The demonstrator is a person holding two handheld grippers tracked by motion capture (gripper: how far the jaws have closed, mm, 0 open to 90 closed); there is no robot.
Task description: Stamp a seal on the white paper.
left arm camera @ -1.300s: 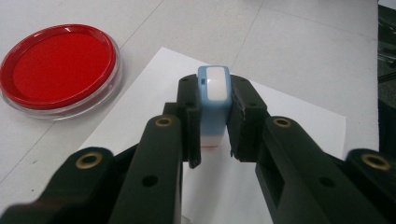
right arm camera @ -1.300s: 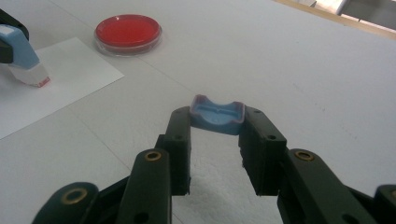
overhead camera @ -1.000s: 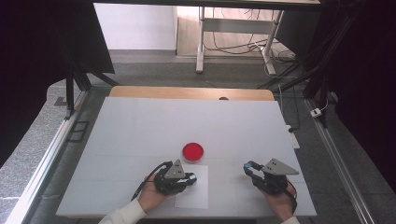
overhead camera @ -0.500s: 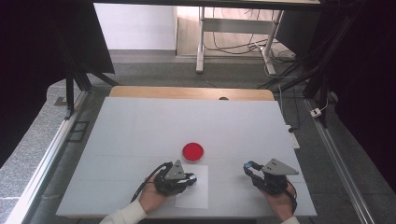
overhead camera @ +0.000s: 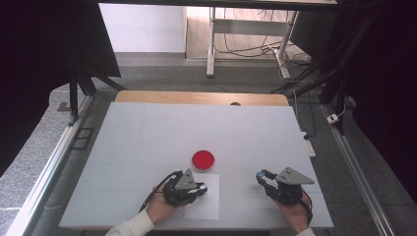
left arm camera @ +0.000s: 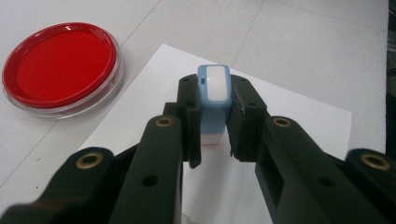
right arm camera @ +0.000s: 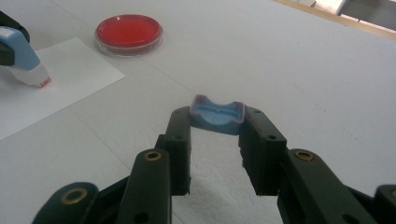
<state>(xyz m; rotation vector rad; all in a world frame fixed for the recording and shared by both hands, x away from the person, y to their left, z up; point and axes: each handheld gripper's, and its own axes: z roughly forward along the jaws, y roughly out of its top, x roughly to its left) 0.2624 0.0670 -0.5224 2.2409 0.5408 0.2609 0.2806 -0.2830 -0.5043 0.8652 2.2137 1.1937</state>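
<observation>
Nothing has shifted over the last second (both hands hold still), so you seem set to stamp. On the white surface lies the paper, with the red ink pad beside it. Your left hand-held gripper clamps the blue stamp on the paper; your right hand-held gripper pinches its cap. Grey floor and cables lie beyond.

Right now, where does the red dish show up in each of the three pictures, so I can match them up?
High view: the red dish sits near the table's middle, just beyond the sheet of paper.
Left gripper view: upper left corner, left of the blue stamp that the left gripper clamps.
Right gripper view: upper left, beyond the paper's corner.
Shared landmark: the white sheet of paper beside the dish.
</observation>
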